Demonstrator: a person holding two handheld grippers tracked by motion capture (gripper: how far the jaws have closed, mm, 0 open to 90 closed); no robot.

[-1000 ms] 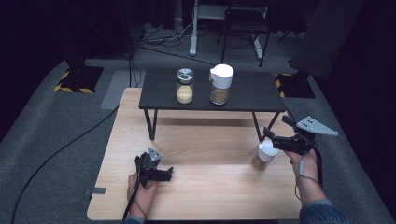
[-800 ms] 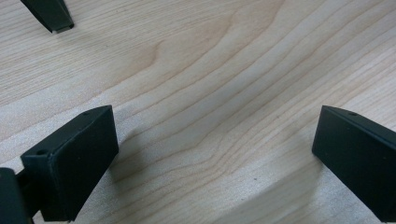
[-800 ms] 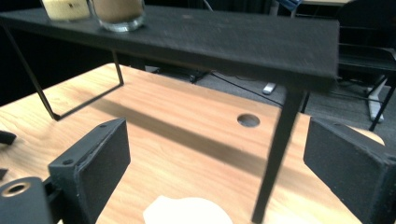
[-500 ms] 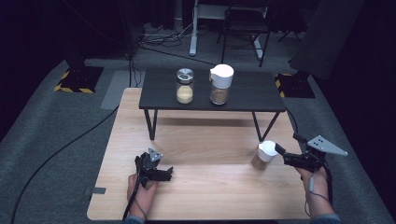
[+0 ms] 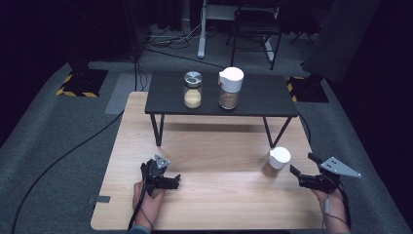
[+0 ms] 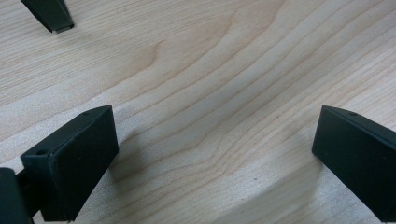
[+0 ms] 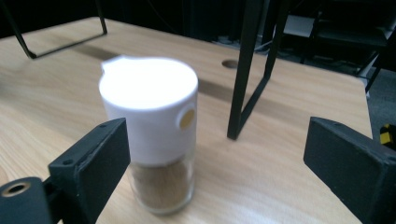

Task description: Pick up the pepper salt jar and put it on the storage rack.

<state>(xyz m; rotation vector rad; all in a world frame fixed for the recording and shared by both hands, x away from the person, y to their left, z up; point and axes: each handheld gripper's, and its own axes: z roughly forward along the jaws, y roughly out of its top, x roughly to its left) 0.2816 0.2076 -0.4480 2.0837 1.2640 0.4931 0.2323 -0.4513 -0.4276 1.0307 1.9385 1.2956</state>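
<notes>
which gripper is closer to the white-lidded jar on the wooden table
Right. The right gripper sits just beside the jar, open; the left gripper rests far across the table.

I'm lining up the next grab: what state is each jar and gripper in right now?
White-lidded jar: upright on the wooden table, lid on, not gripped.
Silver-lidded jar: upright on the black shelf, closed.
White-capped jar: upright on the shelf, capped.
Right gripper: open, beside the white-lidded jar.
Left gripper: open, empty.

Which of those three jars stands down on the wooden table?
The white-capped jar in front of the right gripper; the other two jars stand up on the black shelf.
</notes>
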